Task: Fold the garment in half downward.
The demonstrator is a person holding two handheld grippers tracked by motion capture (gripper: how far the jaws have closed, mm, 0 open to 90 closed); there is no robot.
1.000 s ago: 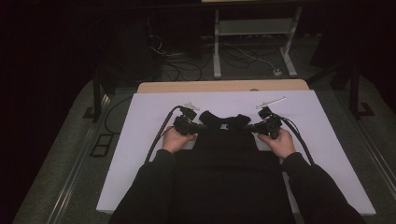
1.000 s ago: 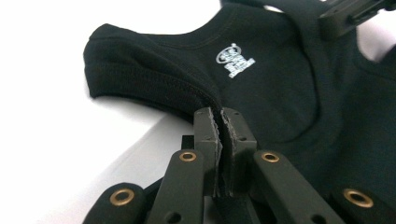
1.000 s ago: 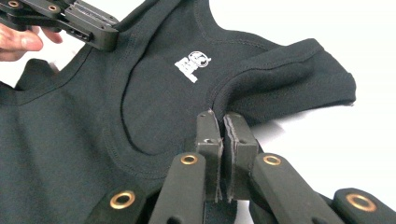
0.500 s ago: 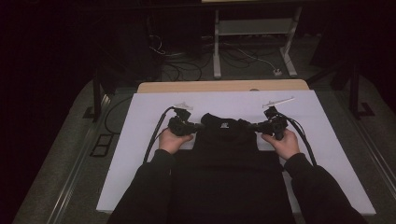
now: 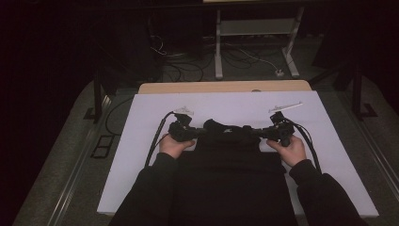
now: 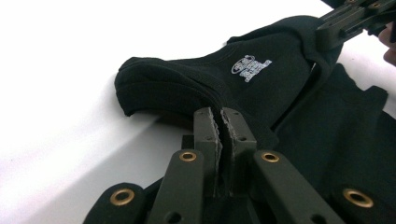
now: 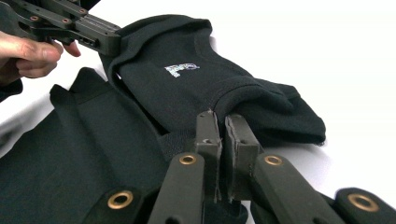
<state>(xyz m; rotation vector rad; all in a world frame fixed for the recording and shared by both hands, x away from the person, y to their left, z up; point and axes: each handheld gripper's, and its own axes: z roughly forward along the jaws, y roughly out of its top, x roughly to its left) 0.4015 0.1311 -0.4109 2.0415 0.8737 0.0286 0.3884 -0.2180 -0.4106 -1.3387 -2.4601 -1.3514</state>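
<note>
A black garment [image 5: 226, 162] lies on the white table cover [image 5: 141, 141], its body running toward the person. Its collar end [image 6: 261, 84] carries a small white printed logo [image 7: 180, 70] and is folded over. My left gripper [image 5: 200, 133] is shut on the fabric at the garment's left top edge; the left gripper view shows the jaws [image 6: 219, 114] pinching cloth. My right gripper [image 5: 256, 133] is shut on the right top edge, with fabric pinched at its jaws [image 7: 220, 116]. Each gripper view shows the other gripper [image 6: 345, 18] [image 7: 93, 35] holding the far corner.
A wooden table edge [image 5: 226, 87] shows beyond the white cover. Behind it, white desk legs [image 5: 219, 47] and loose cables [image 5: 249, 56] sit on the dark floor. Black cables [image 5: 157, 136] trail from both grippers across the cover.
Both grippers have moved apart and slightly toward the person, stretching the garment's top edge wider between them. Both stay shut on the fabric.
</note>
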